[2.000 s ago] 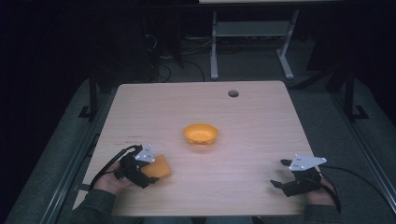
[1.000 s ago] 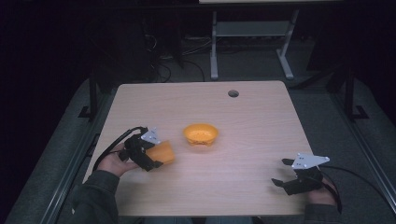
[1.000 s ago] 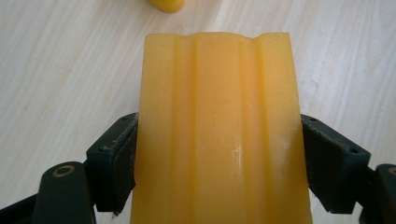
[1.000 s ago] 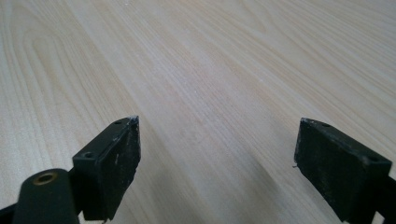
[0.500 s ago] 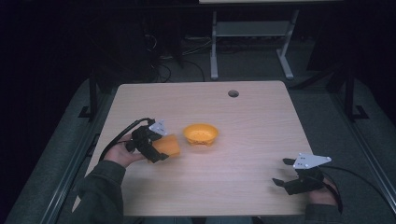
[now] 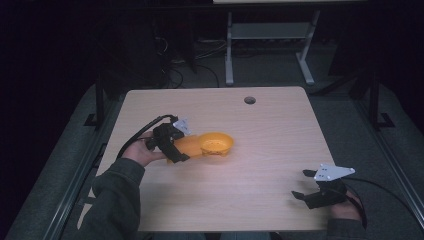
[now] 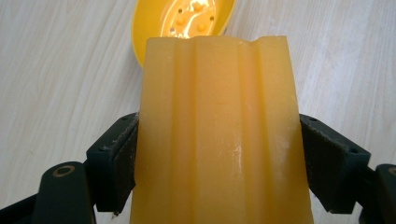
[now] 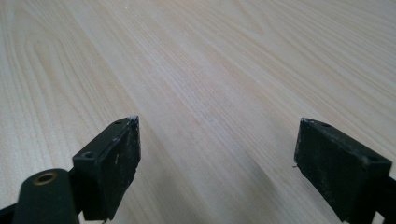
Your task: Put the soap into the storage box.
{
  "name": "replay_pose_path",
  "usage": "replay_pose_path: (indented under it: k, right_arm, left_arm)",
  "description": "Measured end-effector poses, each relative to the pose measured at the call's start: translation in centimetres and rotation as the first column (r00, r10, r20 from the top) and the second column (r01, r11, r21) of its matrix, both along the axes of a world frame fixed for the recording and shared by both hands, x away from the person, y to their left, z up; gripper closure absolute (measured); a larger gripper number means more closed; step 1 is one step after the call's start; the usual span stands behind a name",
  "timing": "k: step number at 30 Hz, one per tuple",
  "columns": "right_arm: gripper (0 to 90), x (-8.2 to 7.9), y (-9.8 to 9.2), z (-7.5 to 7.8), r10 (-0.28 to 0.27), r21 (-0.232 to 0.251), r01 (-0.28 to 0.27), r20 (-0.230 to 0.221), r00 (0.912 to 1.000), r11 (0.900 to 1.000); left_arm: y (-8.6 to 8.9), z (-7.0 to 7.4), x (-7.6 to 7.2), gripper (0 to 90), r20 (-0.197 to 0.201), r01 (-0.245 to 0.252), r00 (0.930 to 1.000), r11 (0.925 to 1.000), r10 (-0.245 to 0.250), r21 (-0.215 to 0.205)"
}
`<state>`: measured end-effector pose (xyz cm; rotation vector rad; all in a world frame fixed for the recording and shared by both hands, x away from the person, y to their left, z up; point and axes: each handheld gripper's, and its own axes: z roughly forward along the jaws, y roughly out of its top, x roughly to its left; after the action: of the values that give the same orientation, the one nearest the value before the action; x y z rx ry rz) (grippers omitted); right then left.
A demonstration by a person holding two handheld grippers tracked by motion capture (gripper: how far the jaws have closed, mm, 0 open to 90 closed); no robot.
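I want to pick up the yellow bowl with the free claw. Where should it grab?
Probably the rim of the bowl, on the side facing the right gripper. The bowl sits upright and open, so one jaw can slip inside and one outside.

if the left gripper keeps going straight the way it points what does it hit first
Probably the orange bowl: the left gripper, its jaws shut on the ribbed orange cup, points right at it. Whether the cup's front edge already touches the bowl is unclear.

Black two-jaw tools (image 6: 176, 145) (image 6: 311, 194), grey three-cornered plates on top, black trailing cables; dark grey-green sleeve (image 6: 116, 197).
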<state>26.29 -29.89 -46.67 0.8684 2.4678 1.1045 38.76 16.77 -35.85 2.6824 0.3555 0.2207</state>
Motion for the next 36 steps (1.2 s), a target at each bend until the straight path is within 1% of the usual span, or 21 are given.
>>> replay_pose_path:
  k: [1,4,5,7,8,15,16,20,21,24,25,26,30,33,36]
  right_arm:
    - [14.0,0.0,0.0,0.0,0.0,0.0,0.0,0.0,1.0,1.0]
    - [14.0,0.0,0.0,0.0,-0.001,0.002,0.001,0.002,1.0,1.0]
    - [14.0,0.0,0.0,0.0,0.0,0.001,0.0,0.001,1.0,1.0]
    - [14.0,0.0,0.0,0.0,0.001,0.0,-0.001,0.0,1.0,1.0]
    - [14.0,0.0,0.0,0.0,0.001,0.0,-0.001,-0.001,1.0,1.0]
    - [14.0,0.1,0.0,0.0,0.004,-0.001,-0.004,0.003,1.0,1.0]
    - [14.0,0.0,0.0,0.0,0.002,0.001,-0.002,0.004,1.0,1.0]
    - [14.0,0.0,0.0,0.0,0.002,0.001,-0.002,0.0,1.0,1.0]
    - [14.0,0.0,0.0,0.0,0.004,0.0,-0.004,0.002,1.0,1.0]
    - [14.0,0.0,0.0,0.0,0.001,-0.003,-0.001,-0.001,1.0,1.0]
    - [14.0,0.0,0.0,0.0,0.0,-0.004,0.0,0.0,1.0,1.0]
    - [14.0,0.0,0.0,0.0,0.0,-0.004,0.0,0.0,1.0,1.0]
    - [14.0,0.0,0.1,0.0,0.0,-0.007,0.0,-0.002,1.0,1.0]
    - [14.0,0.0,0.0,0.0,-0.002,-0.009,0.002,-0.001,1.0,1.0]
    - [14.0,0.0,-0.1,0.1,-0.003,-0.008,0.003,0.006,1.0,1.0]
  left_arm:
    - [-0.2,0.1,0.1,21.1,-0.006,0.002,1.0,1.0,-0.002,-0.002]
    - [-0.9,0.2,0.5,21.0,0.0,0.016,0.9999,0.9998,-0.016,0.006]
    - [-1.0,0.3,0.7,21.1,-0.005,0.016,0.9999,0.9998,-0.016,0.006]
    - [-1.5,0.4,1.1,21.1,-0.003,0.024,0.9997,0.9997,-0.024,-0.001]
    - [-1.6,0.4,1.3,21.1,-0.009,0.024,0.9997,0.9997,-0.024,-0.004]
    - [-2.8,0.4,2.2,21.1,-0.014,0.046,0.9988,0.9989,-0.046,0.001]
    - [-3.1,0.3,2.4,21.1,-0.019,0.047,0.9987,0.9989,-0.047,-0.007]
    - [-3.6,0.2,2.9,21.1,-0.021,0.058,0.9981,0.9983,-0.059,-0.007]
    - [-3.9,0.1,3.2,21.1,-0.021,0.072,0.9972,0.9973,-0.072,-0.013]
    - [-4.4,0.0,3.6,21.1,-0.019,0.079,0.9967,0.9964,-0.079,-0.032]
    - [-4.5,-0.1,3.8,21.1,-0.012,0.089,0.9959,0.9954,-0.089,-0.035]
    - [-4.5,-0.1,3.8,21.1,-0.012,0.089,0.9959,0.9954,-0.089,-0.035]
    - [-5.4,-0.5,4.5,21.1,-0.036,0.106,0.9936,0.9936,-0.107,-0.04]
    - [-5.9,-0.6,4.7,21.1,-0.035,0.113,0.9928,0.9927,-0.114,-0.044]
    - [-6.7,-0.6,5.2,21.1,-0.036,0.131,0.9904,0.9901,-0.133,-0.049]
